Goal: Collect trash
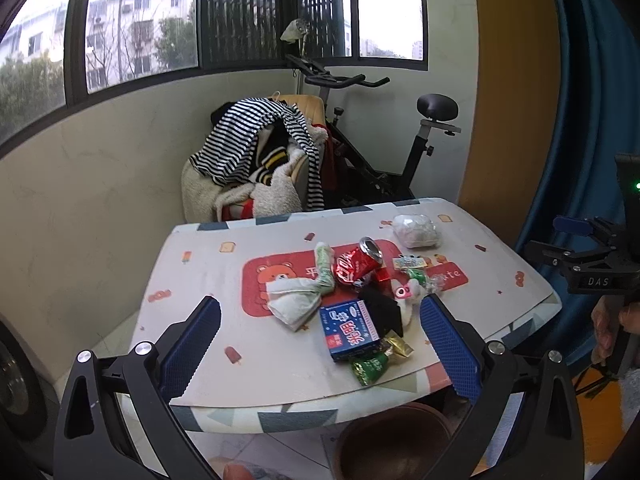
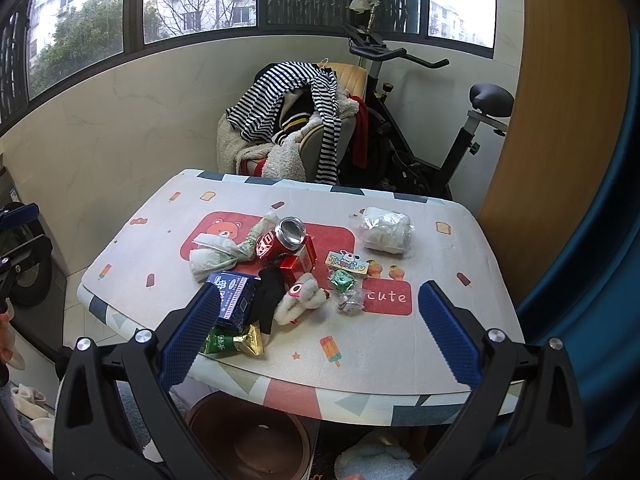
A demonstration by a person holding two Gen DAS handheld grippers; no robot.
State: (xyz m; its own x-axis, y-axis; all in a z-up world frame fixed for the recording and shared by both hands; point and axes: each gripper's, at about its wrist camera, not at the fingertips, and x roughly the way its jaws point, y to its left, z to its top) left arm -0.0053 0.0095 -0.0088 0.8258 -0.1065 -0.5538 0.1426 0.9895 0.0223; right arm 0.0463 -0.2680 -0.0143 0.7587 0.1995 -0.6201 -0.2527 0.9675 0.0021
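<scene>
Left wrist view: the left claw (image 1: 320,320) hangs spread wide and empty over the near edge of the table (image 1: 192,272), with the blue box (image 1: 350,330) between its pads.

Right wrist view: the right claw (image 2: 320,312) is spread too, empty, the trash pile and red can (image 2: 280,242) on the table ahead. Nothing looks collected yet; next, I judge, descend and pinch one piece, then drop it in the brown bin (image 2: 248,440) below

A: How is the scene lit?
B: Soft daylight is admitted through the windows (image 1: 140,28); the sky panes are blown out white. Only faint shadows are cast on the table (image 2: 440,280).
A: And the sharpness?
B: The centre is rendered sharply. Straight lines are bent at the edges, and the corners are darkened.
</scene>
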